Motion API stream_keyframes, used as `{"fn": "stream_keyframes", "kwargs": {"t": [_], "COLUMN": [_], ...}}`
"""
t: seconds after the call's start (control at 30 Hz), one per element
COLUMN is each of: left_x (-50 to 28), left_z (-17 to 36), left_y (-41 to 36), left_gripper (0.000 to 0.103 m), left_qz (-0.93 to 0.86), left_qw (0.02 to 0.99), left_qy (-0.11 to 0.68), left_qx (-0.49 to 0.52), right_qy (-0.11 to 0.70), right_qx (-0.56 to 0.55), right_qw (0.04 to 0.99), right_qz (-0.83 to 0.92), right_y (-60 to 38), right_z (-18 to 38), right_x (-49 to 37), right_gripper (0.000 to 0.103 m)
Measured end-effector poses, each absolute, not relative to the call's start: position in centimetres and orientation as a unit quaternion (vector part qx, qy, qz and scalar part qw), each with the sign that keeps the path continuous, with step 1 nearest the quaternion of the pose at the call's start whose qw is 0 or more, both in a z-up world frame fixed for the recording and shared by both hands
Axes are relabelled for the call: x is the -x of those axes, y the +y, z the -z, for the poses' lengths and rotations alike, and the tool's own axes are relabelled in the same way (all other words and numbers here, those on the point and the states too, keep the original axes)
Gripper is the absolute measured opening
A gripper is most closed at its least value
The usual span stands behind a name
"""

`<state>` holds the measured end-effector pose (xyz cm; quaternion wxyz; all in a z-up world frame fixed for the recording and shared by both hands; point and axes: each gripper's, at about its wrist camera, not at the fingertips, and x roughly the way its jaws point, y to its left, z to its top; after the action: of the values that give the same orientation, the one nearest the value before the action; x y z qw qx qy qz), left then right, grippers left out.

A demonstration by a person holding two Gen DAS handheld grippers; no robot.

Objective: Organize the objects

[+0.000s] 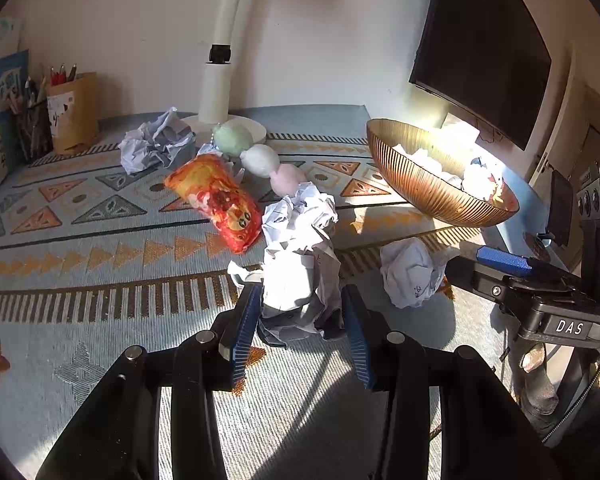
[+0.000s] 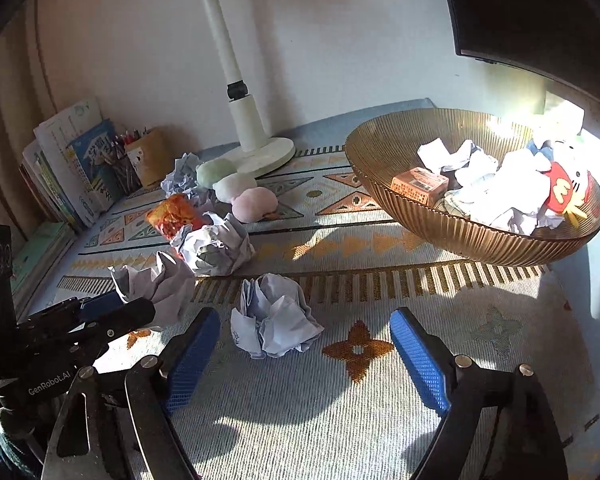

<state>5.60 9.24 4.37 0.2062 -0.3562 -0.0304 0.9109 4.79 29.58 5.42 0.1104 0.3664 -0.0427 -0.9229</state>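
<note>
left gripper (image 1: 300, 320) is clamped on a crumpled paper wad (image 1: 300, 284), both blue pads pressing its sides, held low over the patterned cloth (image 1: 100, 240). right gripper (image 2: 304, 356) is spread wide, nothing pinched; a second paper ball (image 2: 274, 330) sits on the cloth between the fingertips, nearer the left pad, not touching either one that i can see.

clutter around them: a third paper ball (image 2: 216, 246) just behind the held wad, leaning against an orange snack bag (image 1: 216, 200). behind the bag, three soft pastel lumps in a row, green (image 1: 232, 138), white (image 1: 260, 160), pink (image 1: 286, 178), touching each other. a fourth paper ball (image 1: 156, 146) at the back by the white lamp base (image 2: 268, 152).

amber ribbed bowl (image 2: 440, 224) sits to the right, well apart from both grippers, already holding crumpled paper, a small orange box (image 2: 420, 184) and a red-and-white plush toy (image 2: 568, 184). pencil cup (image 2: 148, 158) and books (image 2: 72, 160) are in the far left corner. dark monitor (image 1: 484, 48) hangs over the bowl's side.
</note>
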Motion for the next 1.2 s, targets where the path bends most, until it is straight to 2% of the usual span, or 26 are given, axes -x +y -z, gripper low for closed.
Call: {"fn": "stream_keyframes", "kwargs": {"t": [0.13, 0.2, 0.27, 0.43, 0.63, 0.9, 1.03, 1.2], "left_x": [-5.3, -5.3, -5.3, -5.5, -5.5, -6.7, -7.4, -4.5], "left_z": [-4.3, -4.2, -4.2, -4.3, -4.3, -5.4, -8.7, -14.6], "left_y": [9.2, 9.2, 9.2, 9.5, 10.0, 10.5, 12.5, 16.7], "left_gripper": [0.04, 0.04, 0.04, 0.04, 0.04, 0.038, 0.038, 0.038], "left_qz": [-0.907, -0.906, -0.906, -0.908, -0.911, -0.911, -0.913, -0.905], "left_qw": [0.211, 0.213, 0.214, 0.211, 0.194, 0.21, 0.249, 0.318], "left_qy": [-0.033, -0.034, -0.036, -0.028, -0.007, -0.012, -0.001, 0.004], "left_qx": [0.362, 0.364, 0.363, 0.361, 0.363, 0.355, 0.323, 0.283], "right_qy": [-0.004, 0.022, 0.026, -0.005, 0.015, -0.067, -0.083, -0.084], "right_qx": [-0.389, -0.409, -0.433, -0.414, -0.384, -0.34, -0.289, -0.232], "right_qw": [0.093, 0.081, 0.085, 0.098, 0.103, 0.119, 0.095, -0.012], "right_qz": [0.916, 0.909, 0.897, 0.905, 0.918, 0.931, 0.949, 0.969], "right_y": [27.3, 26.4, 26.1, 27.3, 26.4, 30.2, 33.3, 37.4], "right_z": [-4.7, -3.9, -3.1, -3.7, -4.4, -6.6, -10.7, -15.3], "right_x": [-3.5, -2.9, -2.4, -3.1, -4.3, -5.6, -6.3, -5.2], "right_gripper": [0.086, 0.079, 0.056, 0.048, 0.047, 0.047, 0.047, 0.048]}}
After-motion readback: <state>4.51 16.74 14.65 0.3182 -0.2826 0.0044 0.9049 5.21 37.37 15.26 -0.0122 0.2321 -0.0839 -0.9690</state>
